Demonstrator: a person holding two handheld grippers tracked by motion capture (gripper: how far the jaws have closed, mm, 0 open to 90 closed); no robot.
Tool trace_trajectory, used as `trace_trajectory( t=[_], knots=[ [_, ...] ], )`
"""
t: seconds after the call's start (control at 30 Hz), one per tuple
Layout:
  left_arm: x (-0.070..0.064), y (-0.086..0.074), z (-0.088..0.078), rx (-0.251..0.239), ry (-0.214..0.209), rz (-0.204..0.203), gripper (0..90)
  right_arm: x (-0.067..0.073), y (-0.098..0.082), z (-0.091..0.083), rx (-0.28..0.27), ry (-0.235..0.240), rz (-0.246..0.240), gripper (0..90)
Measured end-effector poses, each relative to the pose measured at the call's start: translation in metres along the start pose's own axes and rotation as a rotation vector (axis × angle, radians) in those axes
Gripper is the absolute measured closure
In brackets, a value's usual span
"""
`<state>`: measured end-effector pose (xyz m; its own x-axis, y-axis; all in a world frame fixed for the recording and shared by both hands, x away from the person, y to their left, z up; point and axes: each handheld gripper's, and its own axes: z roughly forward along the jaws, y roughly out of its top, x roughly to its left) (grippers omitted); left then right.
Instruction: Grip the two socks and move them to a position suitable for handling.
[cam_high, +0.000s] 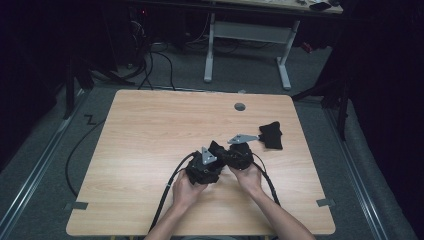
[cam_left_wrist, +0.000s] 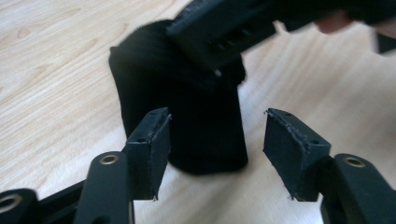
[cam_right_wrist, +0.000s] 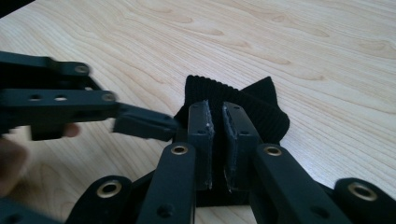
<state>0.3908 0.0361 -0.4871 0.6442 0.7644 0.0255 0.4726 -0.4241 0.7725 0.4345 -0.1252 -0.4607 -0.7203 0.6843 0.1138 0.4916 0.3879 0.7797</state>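
Two hand-held tongs work a black ribbed knit sock at the lower middle of the light wooden tabletop.

In the high view, the person's forearms enter from the bottom edge, with the left tongs (cam_high: 214, 161) and right tongs (cam_high: 231, 156) close together just below the frame's centre. In the right gripper view the right tongs (cam_right_wrist: 215, 122) are clamped on a fold of the black ribbed knit sock (cam_right_wrist: 261, 114), pads nearly together. In the left gripper view the left tongs (cam_left_wrist: 217, 149) stand apart, astride the sock (cam_left_wrist: 205, 130) without pressing it. Farther up and right on the light wooden tabletop (cam_high: 150, 130) lies a second black knit piece (cam_high: 271, 134), well apart from the hands.
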Motion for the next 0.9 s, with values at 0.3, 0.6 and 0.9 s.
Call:
trace_trajectory(
  t=[0.3,0.6,0.9],
  knots=[
    [0.002,-0.002,0.016,0.074,-0.012,-0.002,46.3,-0.001,0.004,-0.001,-0.004,-0.001,0.006,82.4],
    [0.0,-0.006,0.013,0.07,-0.027,0.036,46.3,-0.01,0.015,0.017,0.021,-0.044,0.017,77.7],
    [0.0,-0.016,0.005,0.047,-0.054,0.053,46.4,-0.025,0.002,0.03,0.038,-0.045,0.066,56.2]
  ],
)
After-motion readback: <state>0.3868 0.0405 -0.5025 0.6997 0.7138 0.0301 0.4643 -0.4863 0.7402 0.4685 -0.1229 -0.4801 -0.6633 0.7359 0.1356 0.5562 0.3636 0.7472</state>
